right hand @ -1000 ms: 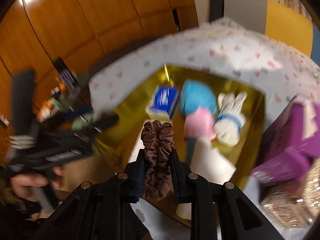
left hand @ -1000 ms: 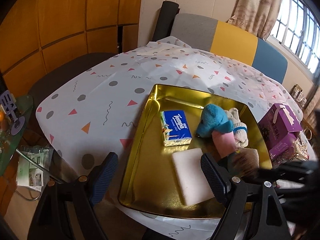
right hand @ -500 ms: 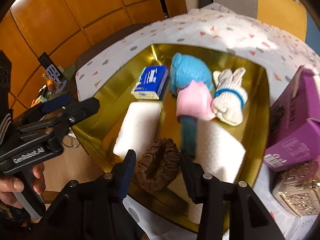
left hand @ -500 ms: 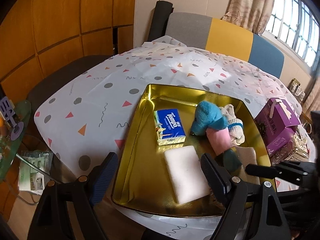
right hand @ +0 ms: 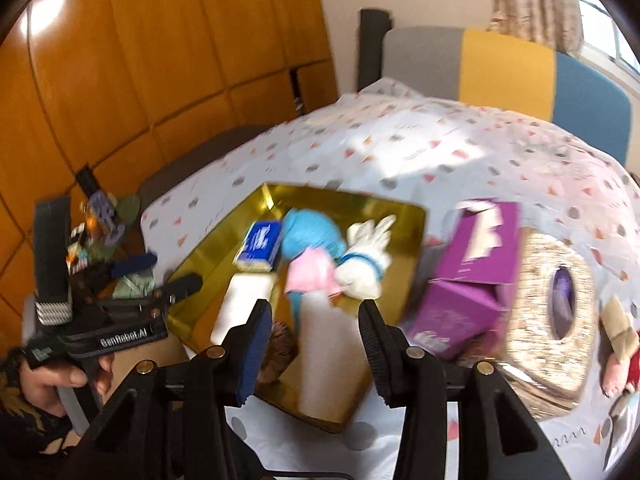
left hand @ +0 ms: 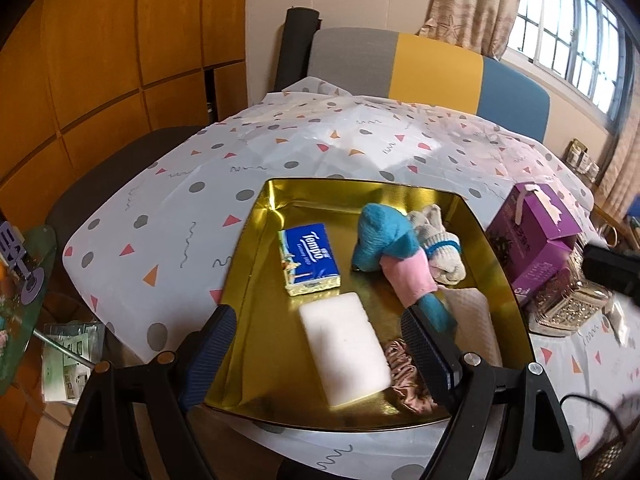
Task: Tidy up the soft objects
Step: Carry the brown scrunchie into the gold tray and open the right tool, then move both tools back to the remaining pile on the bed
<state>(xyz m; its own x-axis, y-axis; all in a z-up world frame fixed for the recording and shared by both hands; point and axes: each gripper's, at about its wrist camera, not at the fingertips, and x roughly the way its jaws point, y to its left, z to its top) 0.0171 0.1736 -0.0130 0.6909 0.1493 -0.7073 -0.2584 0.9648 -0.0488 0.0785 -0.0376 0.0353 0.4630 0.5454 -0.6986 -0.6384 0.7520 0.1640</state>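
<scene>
A gold tray (left hand: 256, 264) (right hand: 208, 256) on the dotted tablecloth holds a blue tissue pack (left hand: 310, 258), a white sponge (left hand: 344, 350), a blue and pink sock (left hand: 396, 256), a white glove (left hand: 440, 248), a white cloth (left hand: 476, 320) and a brown scrunchie (left hand: 404, 376) (right hand: 280, 344) at its near edge. My left gripper (left hand: 320, 356) is open and empty above the tray's near edge. My right gripper (right hand: 312, 344) is open and empty, above the tray's near right corner; the view is blurred.
A purple box (left hand: 536, 240) (right hand: 472, 264) stands right of the tray, beside a glittery tissue box (right hand: 556, 312). A doll (right hand: 620, 340) lies at the far right. A colour-block sofa (left hand: 432, 60) is behind the table. A glass side table (left hand: 20, 292) stands left.
My right gripper opened and let the brown scrunchie go into the tray's near edge, then drew back and up. My left gripper pulled back a little.
</scene>
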